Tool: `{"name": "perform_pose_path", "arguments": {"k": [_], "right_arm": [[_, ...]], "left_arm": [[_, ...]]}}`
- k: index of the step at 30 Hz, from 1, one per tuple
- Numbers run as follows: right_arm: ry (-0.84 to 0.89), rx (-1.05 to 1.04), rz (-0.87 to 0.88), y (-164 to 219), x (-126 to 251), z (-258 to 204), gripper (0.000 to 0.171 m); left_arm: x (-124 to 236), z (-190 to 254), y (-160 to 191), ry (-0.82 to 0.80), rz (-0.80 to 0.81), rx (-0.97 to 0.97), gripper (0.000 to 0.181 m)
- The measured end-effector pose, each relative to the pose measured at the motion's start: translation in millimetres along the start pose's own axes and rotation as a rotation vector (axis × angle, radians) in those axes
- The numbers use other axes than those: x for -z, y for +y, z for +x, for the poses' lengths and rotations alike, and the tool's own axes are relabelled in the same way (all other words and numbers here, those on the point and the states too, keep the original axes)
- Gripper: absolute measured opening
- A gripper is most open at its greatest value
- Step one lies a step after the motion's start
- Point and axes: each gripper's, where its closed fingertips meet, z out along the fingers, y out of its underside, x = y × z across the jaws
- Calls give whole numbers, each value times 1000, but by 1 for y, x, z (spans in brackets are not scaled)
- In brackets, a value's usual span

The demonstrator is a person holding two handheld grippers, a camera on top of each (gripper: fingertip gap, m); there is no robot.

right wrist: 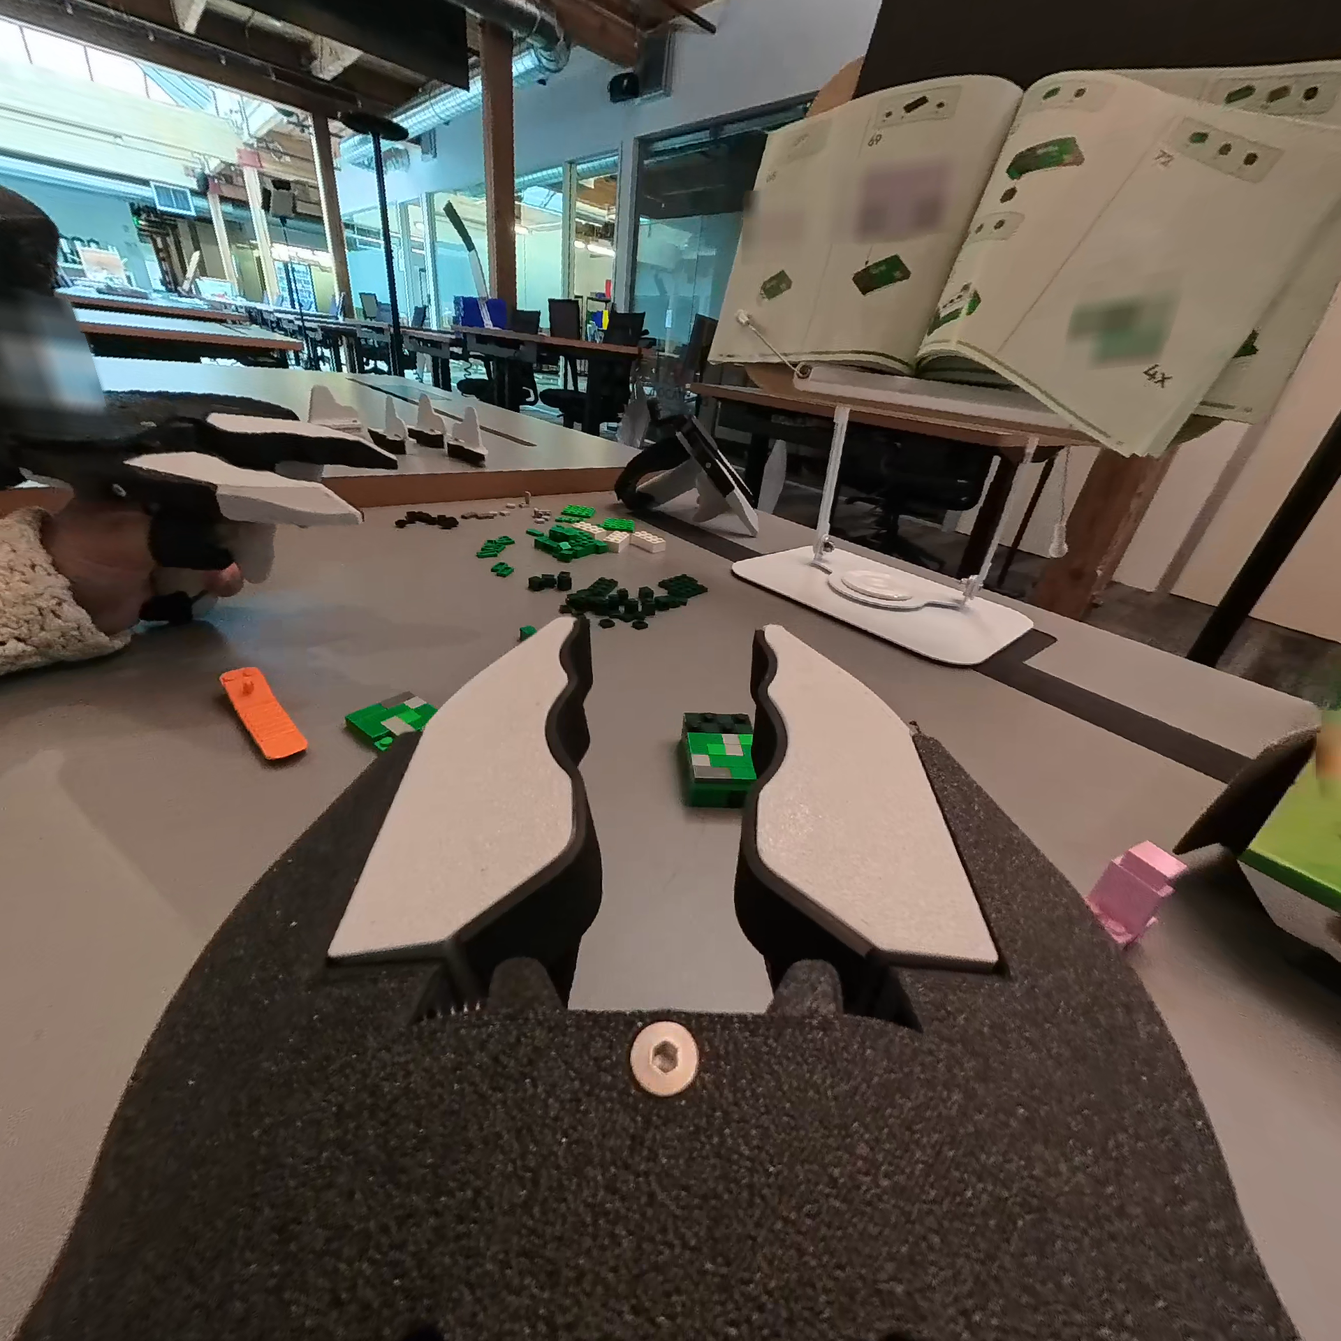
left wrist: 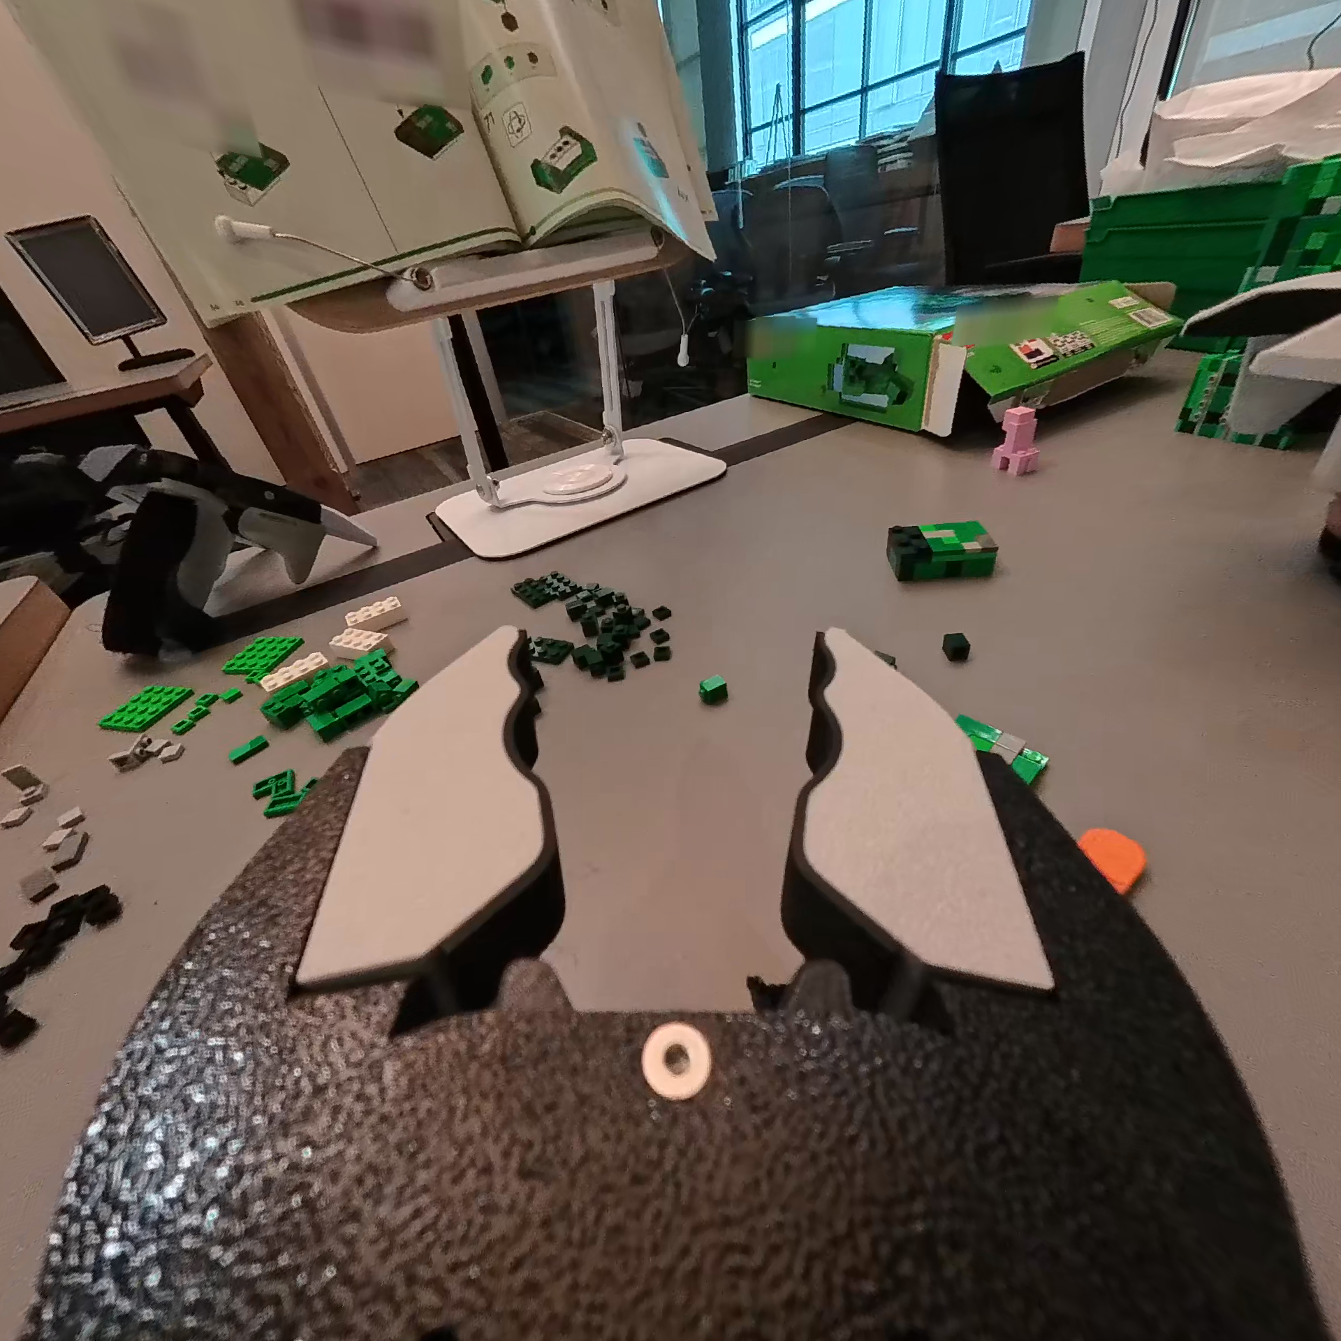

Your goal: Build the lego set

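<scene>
My left gripper is open and empty above the grey table. A small green brick lies just beyond its tips, with a pile of dark green pieces behind it. My right gripper is open, and a built green block stands on the table against the inside of its right finger. That block also shows in the left wrist view. A flat green and grey assembly lies left of my right gripper. The left gripper shows far left in the right wrist view.
An open instruction book rests on a white stand at the back. Bright green and white bricks lie left. An orange brick separator, a pink figure, a green box and a tall green build are around. The small green brick sits 11 cm or so from the ends of my left fingers.
</scene>
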Motion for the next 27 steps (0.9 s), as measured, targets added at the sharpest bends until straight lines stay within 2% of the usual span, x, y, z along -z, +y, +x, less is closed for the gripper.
{"name": "perform_pose_path", "arguments": {"k": [27], "right_arm": [[2, -4, -1, 0, 0, 0, 40]], "left_arm": [[-1, 3, 2, 7, -17, -12, 69]]}}
